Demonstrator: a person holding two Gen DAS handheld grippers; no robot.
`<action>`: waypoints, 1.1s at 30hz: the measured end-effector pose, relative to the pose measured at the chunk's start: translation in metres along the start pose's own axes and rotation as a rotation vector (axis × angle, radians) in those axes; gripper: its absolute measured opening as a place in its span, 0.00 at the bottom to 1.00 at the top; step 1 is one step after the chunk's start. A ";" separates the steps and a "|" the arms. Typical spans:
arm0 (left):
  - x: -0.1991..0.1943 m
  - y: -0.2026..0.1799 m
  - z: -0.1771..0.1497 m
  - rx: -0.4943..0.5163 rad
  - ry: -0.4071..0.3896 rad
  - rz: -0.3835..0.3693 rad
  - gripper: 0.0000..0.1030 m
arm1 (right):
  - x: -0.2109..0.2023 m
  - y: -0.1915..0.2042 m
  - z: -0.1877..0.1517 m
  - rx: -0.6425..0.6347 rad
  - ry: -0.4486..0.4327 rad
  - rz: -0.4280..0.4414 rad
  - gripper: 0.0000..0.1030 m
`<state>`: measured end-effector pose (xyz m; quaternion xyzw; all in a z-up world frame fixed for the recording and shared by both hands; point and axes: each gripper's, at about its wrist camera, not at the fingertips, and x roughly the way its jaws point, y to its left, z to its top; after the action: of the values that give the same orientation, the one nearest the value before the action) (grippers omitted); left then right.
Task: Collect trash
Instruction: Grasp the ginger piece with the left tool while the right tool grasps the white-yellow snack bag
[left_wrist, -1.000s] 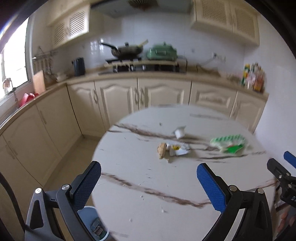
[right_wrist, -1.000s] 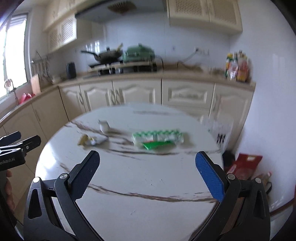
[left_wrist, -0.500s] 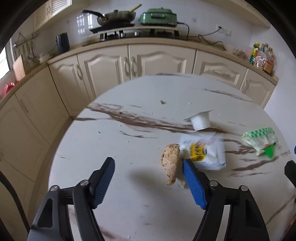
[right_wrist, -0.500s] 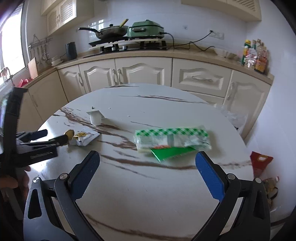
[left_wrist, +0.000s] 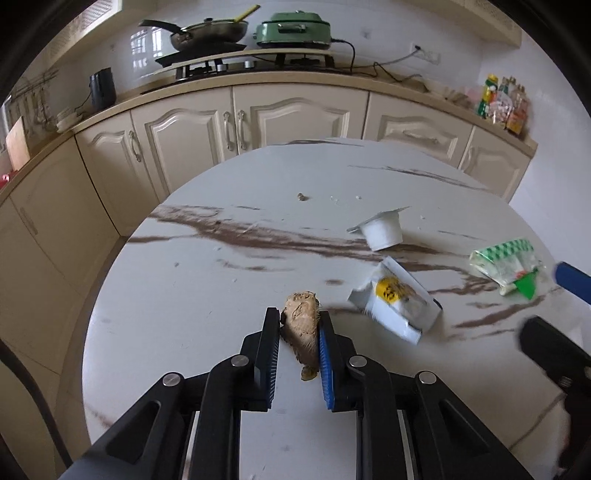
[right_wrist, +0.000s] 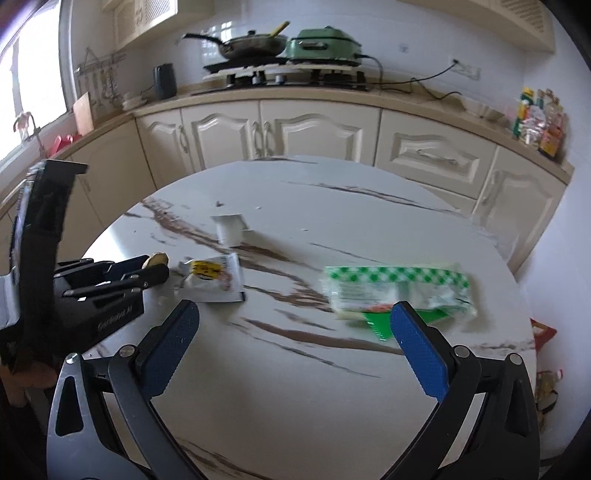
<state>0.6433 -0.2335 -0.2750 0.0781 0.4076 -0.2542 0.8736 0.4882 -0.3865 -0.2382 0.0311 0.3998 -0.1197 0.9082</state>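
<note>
Left gripper just closed, clamped on brown scrap for binning; right gripper spread, green wrapper at 1 o'clock.

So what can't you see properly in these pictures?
- Brown lump, right wrist view: mostly hidden behind the left tool.
- Right tool, left wrist view: cut off by the edge.
- Green-checked wrapper, right wrist view: print blurred.
- Bottles, left wrist view: labels too small.
</note>
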 end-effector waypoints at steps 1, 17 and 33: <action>-0.007 0.002 -0.004 -0.004 -0.006 0.003 0.15 | 0.003 0.005 0.002 -0.011 0.003 0.010 1.00; -0.108 0.068 -0.059 -0.101 -0.087 0.016 0.15 | 0.090 0.065 0.017 -0.071 0.166 0.076 0.86; -0.206 0.124 -0.114 -0.181 -0.119 -0.005 0.15 | 0.033 0.068 0.016 -0.074 0.098 0.055 0.15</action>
<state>0.5186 -0.0092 -0.2042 -0.0173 0.3765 -0.2226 0.8991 0.5379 -0.3293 -0.2540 0.0144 0.4470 -0.0782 0.8910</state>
